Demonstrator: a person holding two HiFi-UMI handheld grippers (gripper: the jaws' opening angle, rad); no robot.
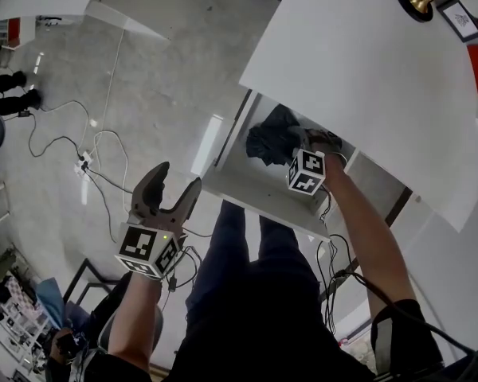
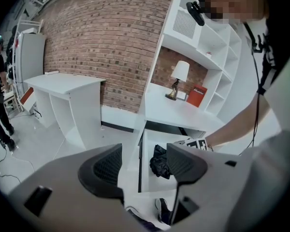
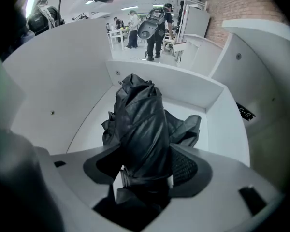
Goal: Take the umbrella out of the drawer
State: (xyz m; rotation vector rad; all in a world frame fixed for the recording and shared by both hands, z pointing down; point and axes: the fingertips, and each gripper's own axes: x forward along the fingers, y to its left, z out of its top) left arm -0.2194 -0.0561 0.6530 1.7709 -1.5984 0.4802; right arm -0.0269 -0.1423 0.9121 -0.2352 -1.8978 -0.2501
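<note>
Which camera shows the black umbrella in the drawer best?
Right gripper view: the umbrella fills it, folds and strap clear. Head view shows a partly hidden dark bundle; left gripper view, a small dark shape.

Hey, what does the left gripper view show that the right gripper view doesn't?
Only the left gripper view: the brick wall, the lamp and red box on the desk, and the left gripper, open with nothing between its jaws.
Only the right gripper view: the right gripper seen from behind its jaws, which stand either side of the folded black umbrella, not clearly clamped on it.
Both: the umbrella lying in the open white drawer.
</note>
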